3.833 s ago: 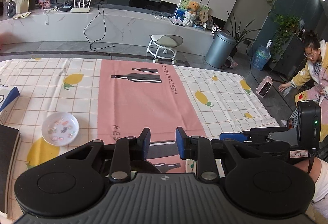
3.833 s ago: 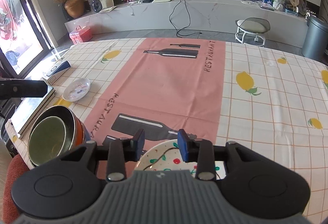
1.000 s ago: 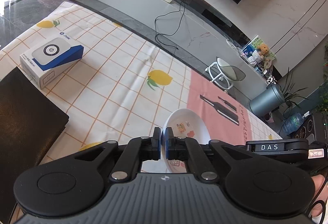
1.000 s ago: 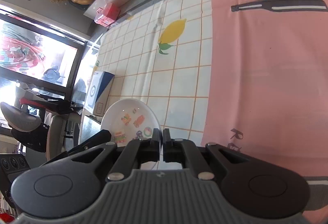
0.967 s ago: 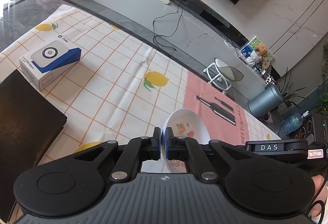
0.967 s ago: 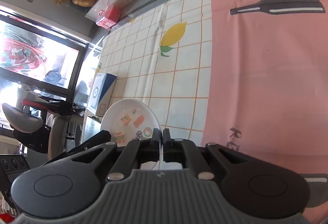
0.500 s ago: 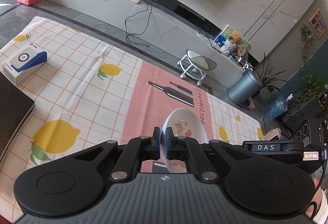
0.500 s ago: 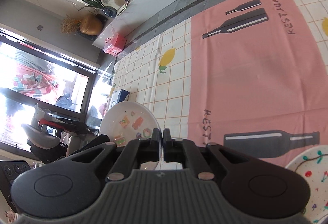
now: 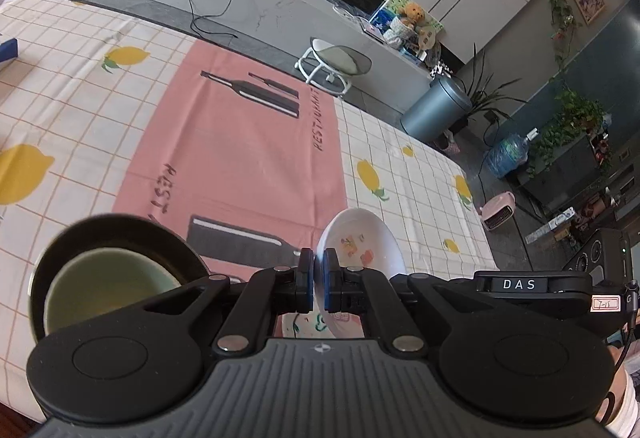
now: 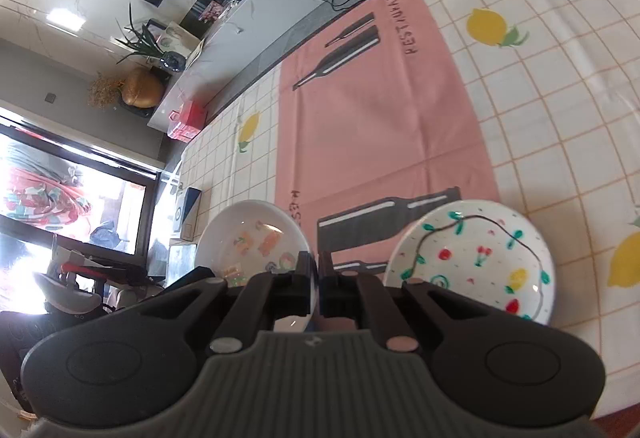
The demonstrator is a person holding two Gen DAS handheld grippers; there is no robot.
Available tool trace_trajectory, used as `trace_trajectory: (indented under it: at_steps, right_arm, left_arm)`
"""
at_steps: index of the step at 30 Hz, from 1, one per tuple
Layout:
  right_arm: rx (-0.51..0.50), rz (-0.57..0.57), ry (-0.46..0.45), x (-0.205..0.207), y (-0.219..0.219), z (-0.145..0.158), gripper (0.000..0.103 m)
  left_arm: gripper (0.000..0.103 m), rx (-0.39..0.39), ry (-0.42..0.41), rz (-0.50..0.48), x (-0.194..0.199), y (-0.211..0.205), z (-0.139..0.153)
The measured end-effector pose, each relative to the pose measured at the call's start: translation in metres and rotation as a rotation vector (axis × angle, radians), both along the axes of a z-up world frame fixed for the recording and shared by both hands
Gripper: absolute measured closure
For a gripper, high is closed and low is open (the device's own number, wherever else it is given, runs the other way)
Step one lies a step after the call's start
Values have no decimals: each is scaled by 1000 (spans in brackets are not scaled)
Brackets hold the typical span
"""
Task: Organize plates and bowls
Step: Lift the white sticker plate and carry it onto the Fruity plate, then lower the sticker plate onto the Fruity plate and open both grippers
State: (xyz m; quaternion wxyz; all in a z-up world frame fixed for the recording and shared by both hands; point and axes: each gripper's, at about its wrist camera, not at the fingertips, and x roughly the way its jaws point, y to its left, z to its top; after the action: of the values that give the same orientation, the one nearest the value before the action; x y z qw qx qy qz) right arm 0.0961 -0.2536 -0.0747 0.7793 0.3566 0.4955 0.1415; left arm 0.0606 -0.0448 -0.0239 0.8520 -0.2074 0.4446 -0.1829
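Observation:
A small white plate (image 9: 362, 250) with pastel pictures hangs tilted above the table, pinched from two sides. My left gripper (image 9: 319, 280) is shut on one edge of its rim. My right gripper (image 10: 318, 278) is shut on the opposite edge of the same small plate (image 10: 252, 238). To the right of it in the right wrist view, a larger white plate (image 10: 476, 258) with red and green marks lies on the tablecloth. A dark bowl (image 9: 80, 234) with a green bowl (image 9: 108, 282) nested inside stands at lower left in the left wrist view.
The tablecloth (image 9: 240, 157) has a pink middle strip and lemon-print checks. A blue and white box (image 10: 188, 207) lies near the table's far left edge. Past the table stand a stool (image 9: 332, 57) and a grey bin (image 9: 434, 109).
Both grippers have carried the small plate sideways across the table, away from the box. The nested bowls and the larger plate have come into view.

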Motion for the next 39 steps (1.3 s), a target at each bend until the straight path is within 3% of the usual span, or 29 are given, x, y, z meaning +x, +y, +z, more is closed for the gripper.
trace_trajectory:
  at_steps: [7,15,22,39]
  right_arm:
    - [-15,-50,31,-27,-31,-23,101]
    - [-140,-29,6,-39,-32,-42,101]
    - [-173,-76,27,-43,-46,-62,102]
    - [-259,-77,-24,-42,-42,-71,102]
  left_arm:
    - [99,26,60,-30,-10,-26,-31]
    - [99,67,99,-61,-15,-48,-59]
    - [98,108,119,-86,-5,-68,-82]
    - [97,213,77,-120,-5,-85,-90]
